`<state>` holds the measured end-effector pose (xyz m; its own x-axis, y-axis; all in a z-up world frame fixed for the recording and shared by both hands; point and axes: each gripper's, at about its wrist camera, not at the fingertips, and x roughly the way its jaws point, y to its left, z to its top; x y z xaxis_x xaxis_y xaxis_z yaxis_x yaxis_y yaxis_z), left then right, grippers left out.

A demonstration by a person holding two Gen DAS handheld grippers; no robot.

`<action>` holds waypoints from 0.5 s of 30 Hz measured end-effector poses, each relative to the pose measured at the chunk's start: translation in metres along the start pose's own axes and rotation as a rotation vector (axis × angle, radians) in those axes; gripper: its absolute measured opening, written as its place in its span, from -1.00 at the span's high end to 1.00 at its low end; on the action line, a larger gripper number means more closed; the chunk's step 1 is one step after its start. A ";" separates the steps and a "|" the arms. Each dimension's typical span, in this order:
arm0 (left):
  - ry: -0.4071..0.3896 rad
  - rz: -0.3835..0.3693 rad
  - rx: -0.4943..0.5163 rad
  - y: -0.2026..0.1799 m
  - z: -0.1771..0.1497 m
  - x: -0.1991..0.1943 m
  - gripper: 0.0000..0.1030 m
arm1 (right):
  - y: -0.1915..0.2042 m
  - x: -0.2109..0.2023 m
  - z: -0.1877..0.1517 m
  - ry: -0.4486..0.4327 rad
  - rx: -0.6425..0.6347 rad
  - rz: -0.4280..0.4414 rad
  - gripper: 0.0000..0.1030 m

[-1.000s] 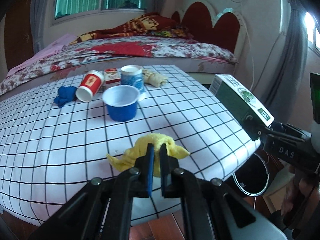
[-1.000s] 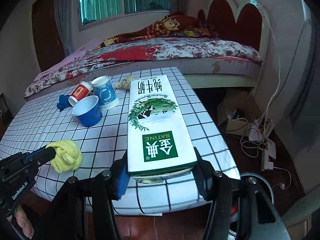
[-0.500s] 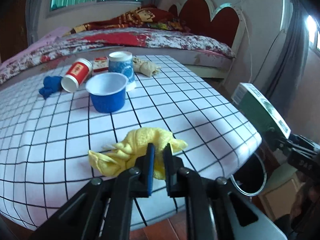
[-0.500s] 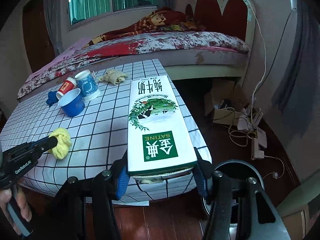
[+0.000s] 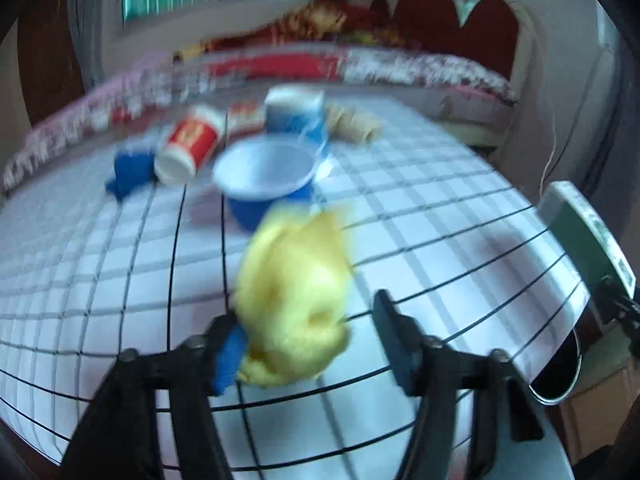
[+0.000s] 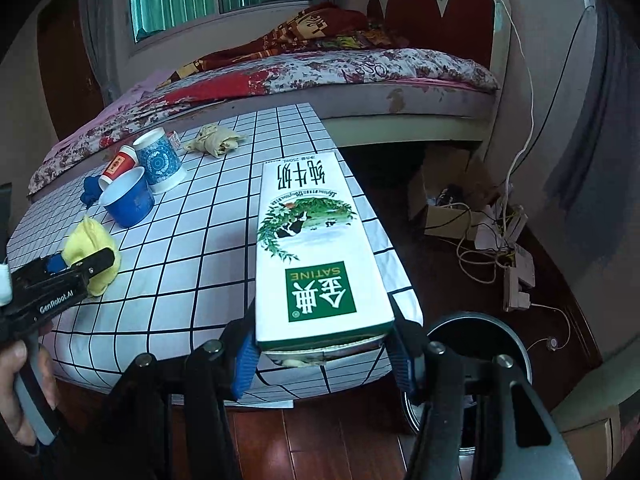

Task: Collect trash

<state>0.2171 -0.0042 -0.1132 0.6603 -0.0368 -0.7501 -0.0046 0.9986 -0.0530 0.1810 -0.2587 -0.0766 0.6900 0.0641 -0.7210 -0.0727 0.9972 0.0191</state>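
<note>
My right gripper (image 6: 320, 348) is shut on a white and green milk carton (image 6: 316, 248) and holds it past the table's right edge, above a round bin (image 6: 476, 332) on the floor. The carton also shows in the left wrist view (image 5: 588, 236). My left gripper (image 5: 308, 340) is open, its jaws wide apart around a yellow crumpled cloth (image 5: 296, 300) near the table's front edge; the view is blurred. The cloth lies against the left finger and shows in the right wrist view (image 6: 90, 252).
On the checked tablecloth (image 6: 200, 232) stand a blue bowl (image 6: 128, 200), a patterned blue cup (image 6: 158, 162), a tipped red paper cup (image 6: 118, 164), a blue wad (image 6: 90, 188) and a beige wad (image 6: 216, 140). A bed stands behind. Cables and boxes (image 6: 480, 216) lie on the floor.
My left gripper has opened from shut on the yellow cloth and moved forward fast. My right gripper with the carton has shifted slightly back over the table's edge.
</note>
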 end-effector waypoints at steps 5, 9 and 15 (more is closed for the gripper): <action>-0.031 -0.073 -0.013 0.008 -0.005 -0.010 0.44 | 0.006 0.002 0.000 0.005 -0.008 0.005 -0.10; -0.075 -0.116 0.014 -0.009 -0.006 -0.029 0.45 | 0.006 0.000 0.000 0.006 -0.002 0.000 -0.10; -0.102 -0.174 0.039 -0.034 -0.008 -0.045 0.45 | 0.000 -0.015 0.000 -0.024 0.003 -0.014 -0.10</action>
<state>0.1811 -0.0371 -0.0828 0.7212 -0.2070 -0.6610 0.1441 0.9783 -0.1491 0.1700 -0.2596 -0.0659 0.7077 0.0514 -0.7046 -0.0608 0.9981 0.0118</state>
